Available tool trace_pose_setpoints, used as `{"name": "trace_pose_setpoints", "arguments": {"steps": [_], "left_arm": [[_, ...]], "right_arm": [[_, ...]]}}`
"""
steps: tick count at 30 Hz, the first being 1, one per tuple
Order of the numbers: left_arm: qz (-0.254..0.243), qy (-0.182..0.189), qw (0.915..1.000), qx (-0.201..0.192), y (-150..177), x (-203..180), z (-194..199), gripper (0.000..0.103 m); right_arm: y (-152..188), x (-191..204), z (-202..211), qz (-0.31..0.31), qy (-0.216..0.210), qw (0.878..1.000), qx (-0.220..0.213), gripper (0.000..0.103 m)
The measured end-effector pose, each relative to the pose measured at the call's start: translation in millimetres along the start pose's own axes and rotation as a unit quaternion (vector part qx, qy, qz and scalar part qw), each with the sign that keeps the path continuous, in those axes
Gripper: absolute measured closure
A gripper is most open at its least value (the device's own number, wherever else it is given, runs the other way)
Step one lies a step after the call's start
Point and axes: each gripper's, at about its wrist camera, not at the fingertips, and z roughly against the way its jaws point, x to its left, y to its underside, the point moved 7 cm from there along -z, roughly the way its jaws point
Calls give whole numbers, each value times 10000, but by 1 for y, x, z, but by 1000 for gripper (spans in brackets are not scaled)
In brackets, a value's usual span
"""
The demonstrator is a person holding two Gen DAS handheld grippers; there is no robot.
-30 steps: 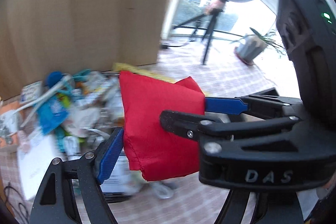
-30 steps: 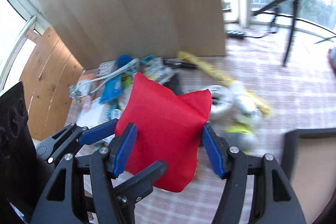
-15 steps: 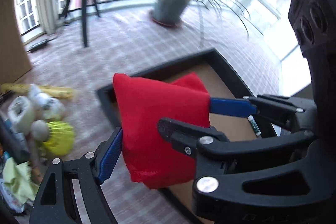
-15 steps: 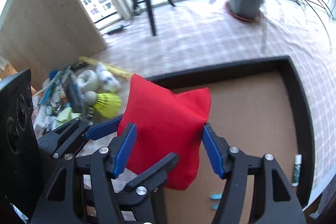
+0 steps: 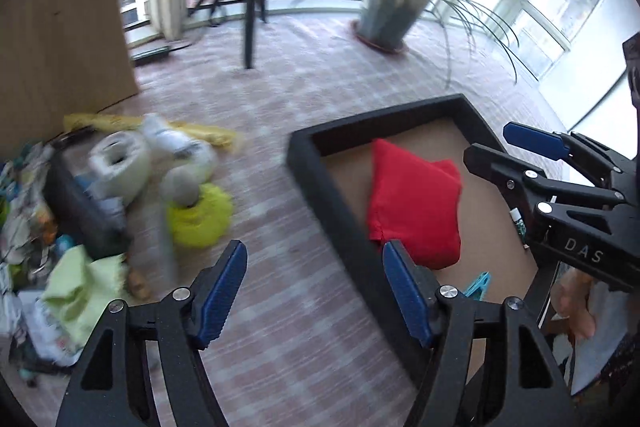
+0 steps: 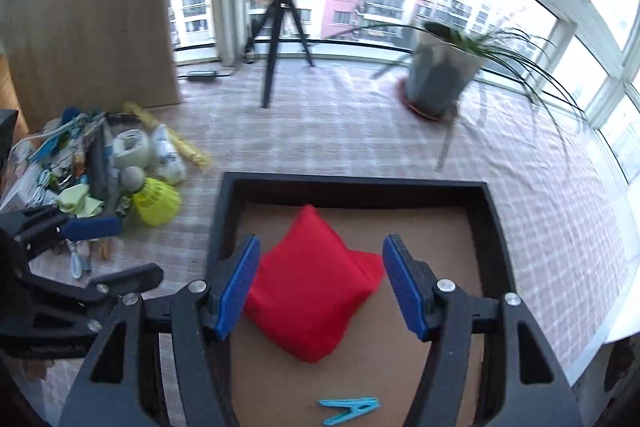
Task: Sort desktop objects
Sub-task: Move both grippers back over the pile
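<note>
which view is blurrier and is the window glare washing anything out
Left wrist view: blurrier, the clutter pile and yellow shuttlecock are smeared, while the red pouch in the black tray is only softly blurred. Right wrist view: sharper on the pouch and blue clothespin; windows blow out white at the right edge, and fisheye bends the frames.

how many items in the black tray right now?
3 visible in the black tray: red fabric pouch mid-tray, teal clothespin near the front edge, small white tube by the right wall. Tongs may hide more.
</note>
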Motion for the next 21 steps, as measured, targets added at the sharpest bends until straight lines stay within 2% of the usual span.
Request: {"name": "trace_pose_setpoints", "arguments": {"steps": [2,6,10,15,18,21], "left_arm": [[55,-199,9997,-102,9,23,16,35],[419,-541,9975,-199,30,74,41,35],[910,-951,9909,-301,58,130,63,36],[1444,-1260,9808,-360,94,182,86,38],[1768,-1313,9749,-315,114,204,91,39],[1808,-1400,9733,-189,126,219,89,43]], "right_arm": [[0,22,-1,120,-288,9995,55,40],[-2,61,-5,344,-495,9981,159,40],[-2,92,-10,527,-699,9960,201,40],[-3,115,-23,606,-845,9943,214,41],[-2,125,-31,592,-969,9931,295,41],[-2,133,-39,594,-1088,9916,379,41]]}}
